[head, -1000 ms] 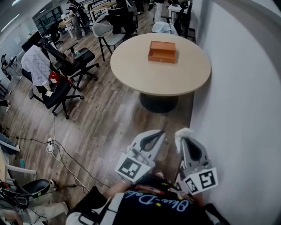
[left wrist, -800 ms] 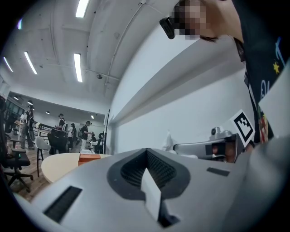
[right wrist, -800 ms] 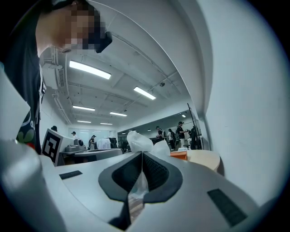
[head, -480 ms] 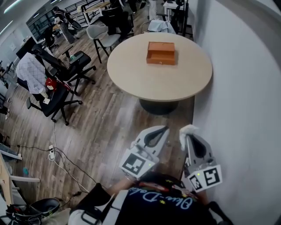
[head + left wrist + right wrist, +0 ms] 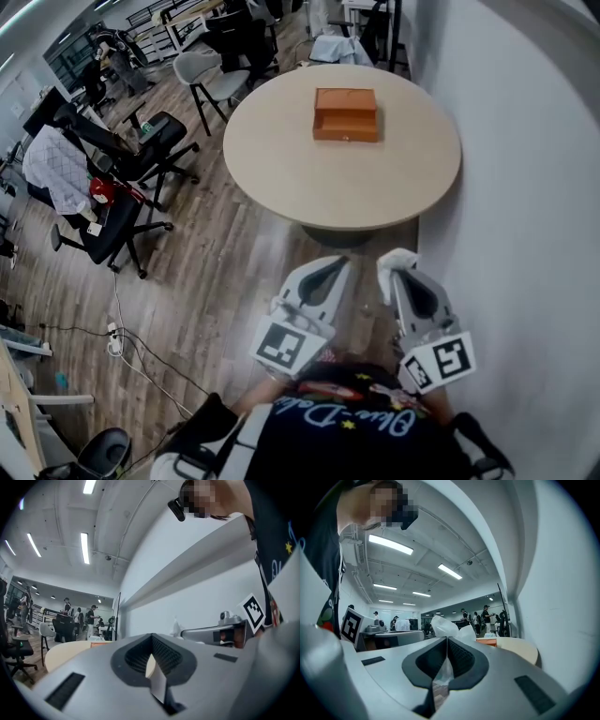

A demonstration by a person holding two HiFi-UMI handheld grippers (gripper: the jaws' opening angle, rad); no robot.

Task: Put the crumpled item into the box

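Pinching the crumpled item [image 5: 444,626] between closed jaws, the right gripper [image 5: 446,645] carries it out in front of the person's body, and the white, papery wad bulges above the jaw tips, where it shows in the head view as a pale tuft. The grip looks firm at the pinch but covers only the lower part of the wad (most of it sticks up free), which suits a light thing that needs no more than a nip to carry. The left gripper [image 5: 151,643] rides just beside it with its jaws closed on nothing; it seems simply to be held level and out of the way, since the job calls for one holder. Both point toward the round table [image 5: 281,183], which stands ahead, well apart from the grippers, with bare wood floor [image 5: 216,272] between. The box [image 5: 346,113], orange-brown and open at the top, sits on the far half of the tabletop, alone. A white wall [image 5: 525,187] runs close along the person's right, and office chairs [image 5: 141,150] stand to the left, so the straight path to the table looks the natural one. Judging from this, the carrying step is under way and the drop into the box is not yet done.
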